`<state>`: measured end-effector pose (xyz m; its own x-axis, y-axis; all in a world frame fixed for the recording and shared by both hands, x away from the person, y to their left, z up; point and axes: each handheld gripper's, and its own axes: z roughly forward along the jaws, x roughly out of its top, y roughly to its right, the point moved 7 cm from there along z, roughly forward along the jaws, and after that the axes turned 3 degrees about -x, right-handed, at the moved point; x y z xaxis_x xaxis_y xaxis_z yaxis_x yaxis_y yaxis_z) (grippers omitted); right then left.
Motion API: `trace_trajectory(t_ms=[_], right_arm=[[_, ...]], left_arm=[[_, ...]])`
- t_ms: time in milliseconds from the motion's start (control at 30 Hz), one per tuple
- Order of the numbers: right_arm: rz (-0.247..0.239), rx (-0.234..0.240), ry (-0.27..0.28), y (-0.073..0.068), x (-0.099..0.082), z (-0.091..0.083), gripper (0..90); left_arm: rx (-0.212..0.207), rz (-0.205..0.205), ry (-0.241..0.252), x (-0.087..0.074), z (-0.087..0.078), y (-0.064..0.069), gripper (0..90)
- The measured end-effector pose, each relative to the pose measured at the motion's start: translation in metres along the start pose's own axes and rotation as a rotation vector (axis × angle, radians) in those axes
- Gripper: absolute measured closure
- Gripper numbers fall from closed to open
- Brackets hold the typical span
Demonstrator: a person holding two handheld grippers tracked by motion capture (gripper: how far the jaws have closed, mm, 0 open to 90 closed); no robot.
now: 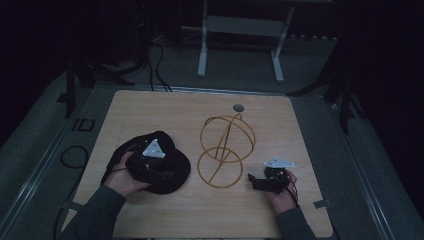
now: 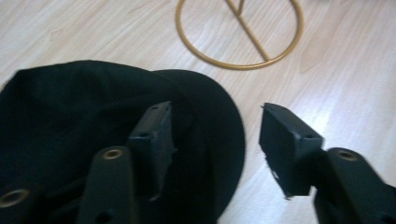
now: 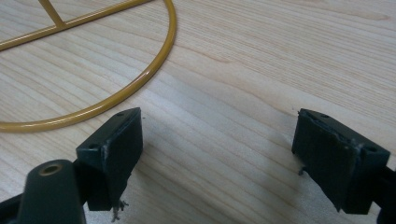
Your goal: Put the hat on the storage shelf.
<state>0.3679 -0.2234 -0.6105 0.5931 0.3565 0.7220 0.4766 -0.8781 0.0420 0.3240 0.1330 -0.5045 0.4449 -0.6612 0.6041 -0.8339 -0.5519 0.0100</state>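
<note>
Risk, as a guess: the left gripper [image 2: 215,140] straddles the brim of the soft black fabric hat [image 2: 93,130]; closing could pinch only thin cloth, which slips, or drag the hat into the gold wire stand with round base ring [image 1: 222,150] just beside it. Left jaws stand wide apart, one over the hat, one over bare light wooden table [image 1: 150,107], holding nothing. Right gripper [image 3: 219,154] spread wide too, empty, above table near the stand's ring.

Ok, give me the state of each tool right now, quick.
Left tool: open, holding nothing, one jaw over the black hat, brim between the jaws.
Right tool: open, empty, over bare table beside the gold wire stand.
</note>
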Motion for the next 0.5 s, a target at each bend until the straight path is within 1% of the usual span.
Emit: trace_trajectory(t_ms=[100, 167, 267, 300, 333, 367, 433, 500], right_arm=[[0.001, 0.0, 0.0, 0.0, 0.0, 0.0, 16.1], [0.003, 0.0, 0.001, 0.0, 0.0, 0.0, 16.1], [0.001, 0.0, 0.001, 0.0, 0.0, 0.0, 16.1], [0.001, 0.0, 0.001, 0.0, 0.0, 0.0, 16.1], [0.001, 0.0, 0.0, 0.0, 0.0, 0.0, 16.1], [0.001, 0.0, 0.001, 0.0, 0.0, 0.0, 16.1], [0.001, 0.0, 0.001, 0.0, 0.0, 0.0, 16.1], [-0.002, 0.0, 0.003, 0.0, 0.0, 0.0, 16.1]], left_arm=[[0.008, 0.015, -0.016, 0.006, 0.001, -0.007, 37.0], [0.014, 0.034, -0.032, 0.01, 0.002, -0.013, 32.9], [0.003, 0.058, -0.07, 0.014, 0.007, -0.022, 28.8], [0.003, 0.058, -0.07, 0.014, 0.007, -0.022, 27.4], [0.011, 0.065, -0.097, 0.015, 0.01, -0.029, 26.7], [0.01, 0.067, -0.112, 0.015, 0.011, -0.033, 25.7], [0.007, 0.063, -0.119, 0.016, 0.014, -0.041, 24.4], [0.004, 0.05, -0.129, 0.016, 0.015, -0.049, 23.8]])
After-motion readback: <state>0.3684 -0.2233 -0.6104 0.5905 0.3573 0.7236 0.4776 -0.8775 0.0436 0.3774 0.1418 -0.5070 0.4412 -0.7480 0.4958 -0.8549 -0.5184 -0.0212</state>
